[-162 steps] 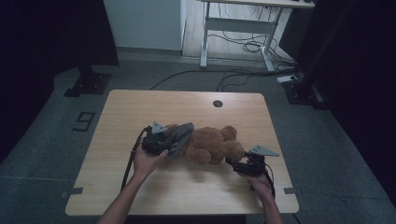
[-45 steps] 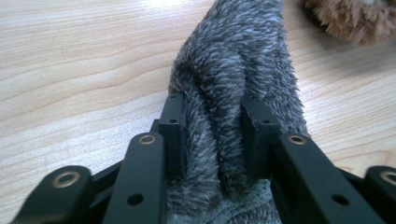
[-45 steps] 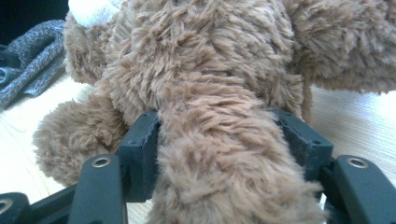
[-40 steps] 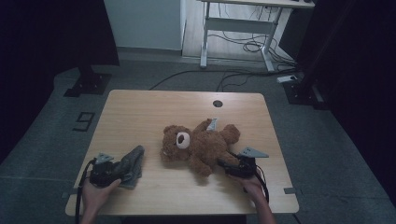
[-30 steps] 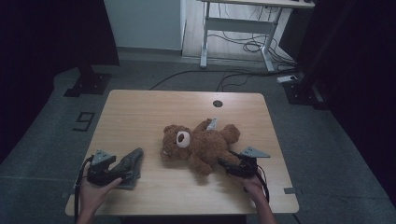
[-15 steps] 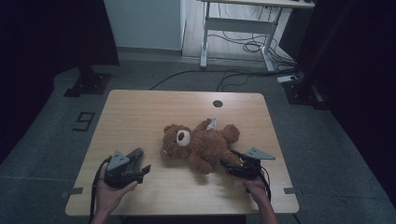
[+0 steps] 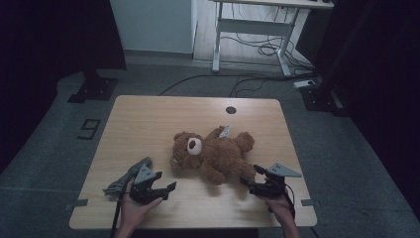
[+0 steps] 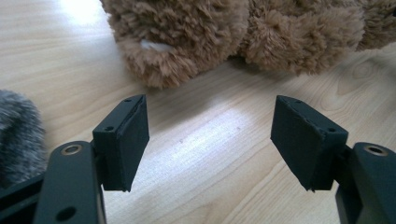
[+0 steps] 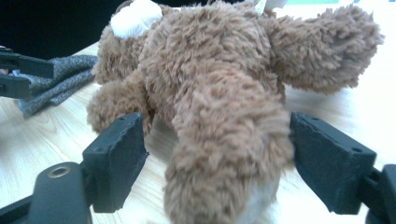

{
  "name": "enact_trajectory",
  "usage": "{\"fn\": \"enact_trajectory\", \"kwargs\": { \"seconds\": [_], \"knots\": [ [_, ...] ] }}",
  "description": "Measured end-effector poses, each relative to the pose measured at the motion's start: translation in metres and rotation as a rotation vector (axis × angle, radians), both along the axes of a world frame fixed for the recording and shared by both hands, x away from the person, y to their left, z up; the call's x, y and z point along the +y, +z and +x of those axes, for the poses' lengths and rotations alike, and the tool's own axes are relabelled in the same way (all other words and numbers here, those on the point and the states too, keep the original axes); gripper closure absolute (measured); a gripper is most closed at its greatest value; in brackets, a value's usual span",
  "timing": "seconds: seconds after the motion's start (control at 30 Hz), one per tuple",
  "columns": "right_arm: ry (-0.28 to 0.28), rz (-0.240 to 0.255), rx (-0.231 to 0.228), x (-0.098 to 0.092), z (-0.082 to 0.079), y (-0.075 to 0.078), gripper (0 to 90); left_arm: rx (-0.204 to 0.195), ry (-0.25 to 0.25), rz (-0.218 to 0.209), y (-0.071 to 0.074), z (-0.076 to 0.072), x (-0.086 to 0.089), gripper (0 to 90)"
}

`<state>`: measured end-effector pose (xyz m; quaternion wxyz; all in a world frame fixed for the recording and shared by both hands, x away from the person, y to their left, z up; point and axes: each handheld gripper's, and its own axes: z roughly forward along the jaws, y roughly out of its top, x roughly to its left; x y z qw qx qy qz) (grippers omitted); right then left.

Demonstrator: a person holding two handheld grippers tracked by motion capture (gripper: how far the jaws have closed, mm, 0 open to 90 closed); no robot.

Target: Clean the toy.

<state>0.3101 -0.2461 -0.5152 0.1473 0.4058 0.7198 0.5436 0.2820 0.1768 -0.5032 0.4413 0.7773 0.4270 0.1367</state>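
Shaggy brown teddy bear (image 7: 214, 153), supine

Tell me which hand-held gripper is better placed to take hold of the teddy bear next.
Right. The right hand-held gripper has its jaws, just opened wider, on either side of the teddy bear's leg. The left hand-held gripper stands open over bare table, short of the bear's head, beside a grey cloth.

The right gripper (image 9: 217, 158) has just been opening its jaws around the teddy bear's (image 9: 224, 84) leg (grey cloth (image 9: 60, 84) behind).
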Motion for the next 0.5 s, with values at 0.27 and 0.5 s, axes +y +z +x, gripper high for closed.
{"fn": "enact_trajectory", "kwargs": {
  "seconds": [0.27, 0.5],
  "knots": [
    [-0.016, -0.01, 0.02, -0.007, -0.018, -0.011, 18.2, 0.009, -0.013, 0.026, -0.013, -0.004, -0.008, 28.6],
    [-0.012, -0.02, 0.039, -0.009, -0.028, -0.021, 17.5, 0.032, -0.038, 0.036, -0.021, -0.008, -0.015, 28.5]
  ]
}}
